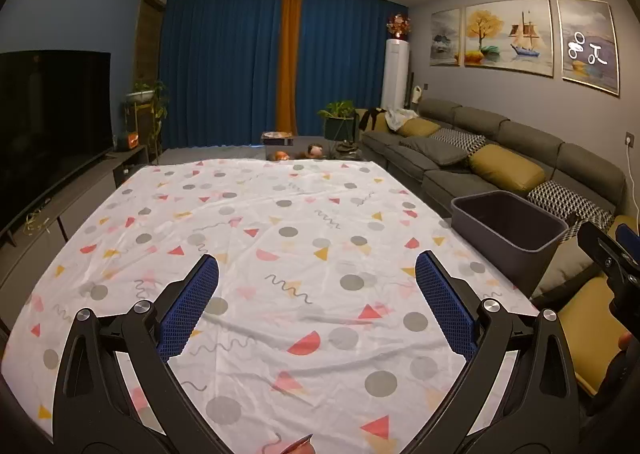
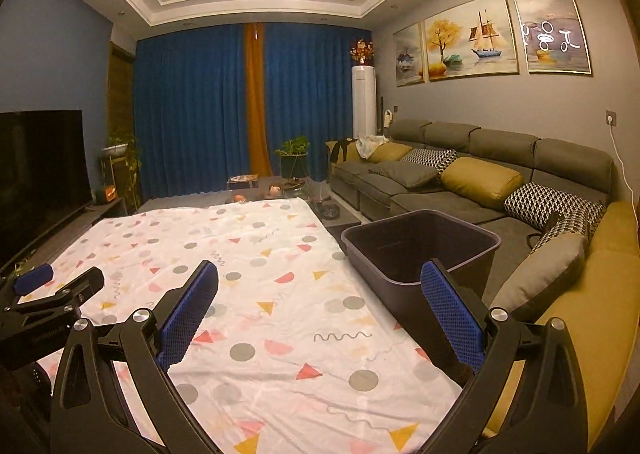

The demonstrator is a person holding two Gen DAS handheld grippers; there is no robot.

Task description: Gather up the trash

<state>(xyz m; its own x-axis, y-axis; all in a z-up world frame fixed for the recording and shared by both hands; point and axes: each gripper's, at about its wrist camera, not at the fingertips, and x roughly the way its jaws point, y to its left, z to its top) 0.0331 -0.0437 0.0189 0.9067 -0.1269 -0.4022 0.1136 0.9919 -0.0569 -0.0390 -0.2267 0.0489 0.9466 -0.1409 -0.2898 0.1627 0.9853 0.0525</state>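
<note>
A dark grey bin [image 1: 516, 250] [image 2: 384, 290] stands at the right edge of a table under a white cloth [image 1: 280, 214] [image 2: 260, 254] printed with triangles and dots. It looks empty in the right wrist view. My left gripper [image 1: 316, 258] hovers open over the middle of the cloth, nothing between its blue pads. My right gripper [image 2: 320, 266] is open too, its right finger in front of the bin's near corner. Each gripper shows at the edge of the other's view [image 2: 40, 286] [image 1: 612, 250]. A small reddish scrap [image 1: 298, 448] peeks in at the bottom edge; I cannot tell what it is.
A grey sofa [image 1: 460, 158] [image 2: 420, 190] with yellow and patterned cushions runs along the right, close behind the bin. A television [image 1: 48, 114] on a low cabinet stands to the left. Blue curtains, plants and small floor items lie beyond the table's far edge.
</note>
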